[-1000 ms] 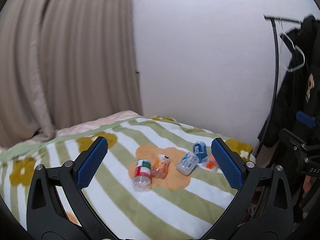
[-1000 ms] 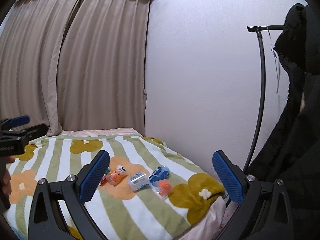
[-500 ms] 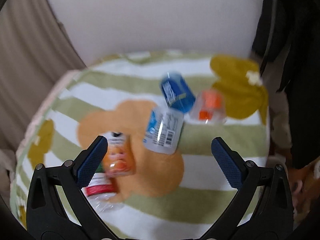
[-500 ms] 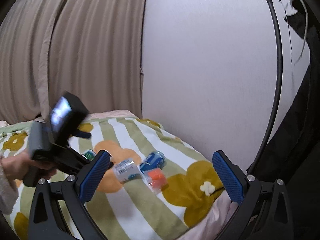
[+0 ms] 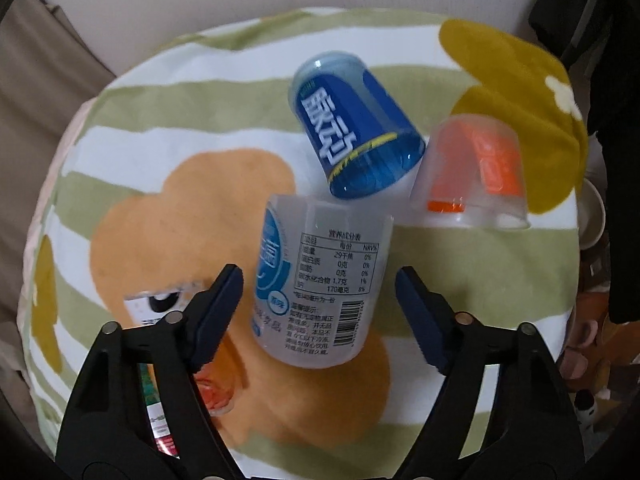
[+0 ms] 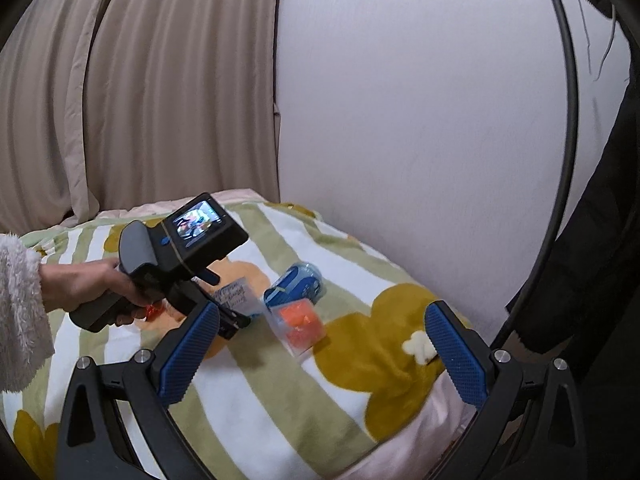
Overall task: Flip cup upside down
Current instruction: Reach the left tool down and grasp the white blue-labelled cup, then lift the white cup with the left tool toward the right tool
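Note:
Several plastic cups lie on their sides on a striped flower blanket (image 5: 168, 136). A clear cup with a white and blue label (image 5: 316, 280) lies between the fingers of my left gripper (image 5: 320, 300), which is open and just above it. A blue cup (image 5: 352, 120) and an orange-labelled clear cup (image 5: 476, 168) lie beyond it. In the right wrist view the left gripper's body (image 6: 180, 252) hangs over the white-label cup (image 6: 236, 294), next to the blue cup (image 6: 296, 284) and the orange cup (image 6: 300, 320). My right gripper (image 6: 320, 344) is open and empty, held back above the blanket.
Two more cups (image 5: 208, 380) lie partly hidden under my left finger. A white wall (image 6: 400, 120) and beige curtains (image 6: 140, 80) stand behind the bed. A black coat on a rack (image 6: 600, 240) hangs at the right. The bed edge (image 6: 420, 420) drops off at the right.
My left gripper has tilted down and moved in close over the cups, its jaws narrowing around the white-label cup. My right gripper has hardly moved.

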Demonstrator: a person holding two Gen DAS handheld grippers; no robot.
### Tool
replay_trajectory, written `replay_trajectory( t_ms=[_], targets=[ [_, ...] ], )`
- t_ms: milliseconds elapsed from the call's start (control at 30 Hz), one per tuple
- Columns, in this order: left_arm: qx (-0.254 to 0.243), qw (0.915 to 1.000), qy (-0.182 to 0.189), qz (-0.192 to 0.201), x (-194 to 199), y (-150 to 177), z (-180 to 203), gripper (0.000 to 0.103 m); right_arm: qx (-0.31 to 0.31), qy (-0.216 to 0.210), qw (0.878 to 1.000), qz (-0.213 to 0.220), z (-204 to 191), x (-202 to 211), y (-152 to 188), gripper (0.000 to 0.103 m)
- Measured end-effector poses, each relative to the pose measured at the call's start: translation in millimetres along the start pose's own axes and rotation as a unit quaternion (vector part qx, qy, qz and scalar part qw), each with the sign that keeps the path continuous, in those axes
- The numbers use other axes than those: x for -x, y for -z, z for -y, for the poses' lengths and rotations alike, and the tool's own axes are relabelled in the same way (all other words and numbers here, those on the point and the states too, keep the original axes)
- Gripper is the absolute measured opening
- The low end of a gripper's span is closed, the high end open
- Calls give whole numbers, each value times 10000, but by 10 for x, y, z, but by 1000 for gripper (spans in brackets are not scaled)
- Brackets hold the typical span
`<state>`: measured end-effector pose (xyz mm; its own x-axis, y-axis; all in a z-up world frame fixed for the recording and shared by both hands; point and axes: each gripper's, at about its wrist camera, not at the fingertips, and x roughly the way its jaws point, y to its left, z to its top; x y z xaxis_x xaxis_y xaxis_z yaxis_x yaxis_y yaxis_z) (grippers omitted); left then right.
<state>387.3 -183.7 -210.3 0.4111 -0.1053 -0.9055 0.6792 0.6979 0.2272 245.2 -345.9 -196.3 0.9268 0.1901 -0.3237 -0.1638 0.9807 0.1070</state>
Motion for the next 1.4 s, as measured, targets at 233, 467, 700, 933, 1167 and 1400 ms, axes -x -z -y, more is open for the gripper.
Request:
replay_trajectory(
  t_ms=[233, 467, 700, 933, 1167, 1400],
  targets=[
    [9, 10000, -61, -60, -56, 33, -17, 59, -25, -87, 9999, -143, -21, -123, 90, 103],
    [-40, 9998, -108, 139, 336, 191, -5, 59, 66, -220, 9996, -139, -109, -131, 56, 103],
    [-260, 9990, -317, 199, 1047, 788, 72, 59, 283, -630, 9975, -136, -390, -1, -2, 103],
    [-525, 9970, -457, -338, 1232, 1512, 203, 59, 340, -1028, 9940, -140, -672, 145, -42, 103],
    [-481, 9949, -273, -844, 786, 1936, 241, 59, 517, -1203, 9913, -130, -893, 261, -43, 103],
    [-296, 9966, -348, -679, 743, 2009, 217, 63, 808, -1277, 9883, -204, -934, 287, -31, 103]
  ],
)
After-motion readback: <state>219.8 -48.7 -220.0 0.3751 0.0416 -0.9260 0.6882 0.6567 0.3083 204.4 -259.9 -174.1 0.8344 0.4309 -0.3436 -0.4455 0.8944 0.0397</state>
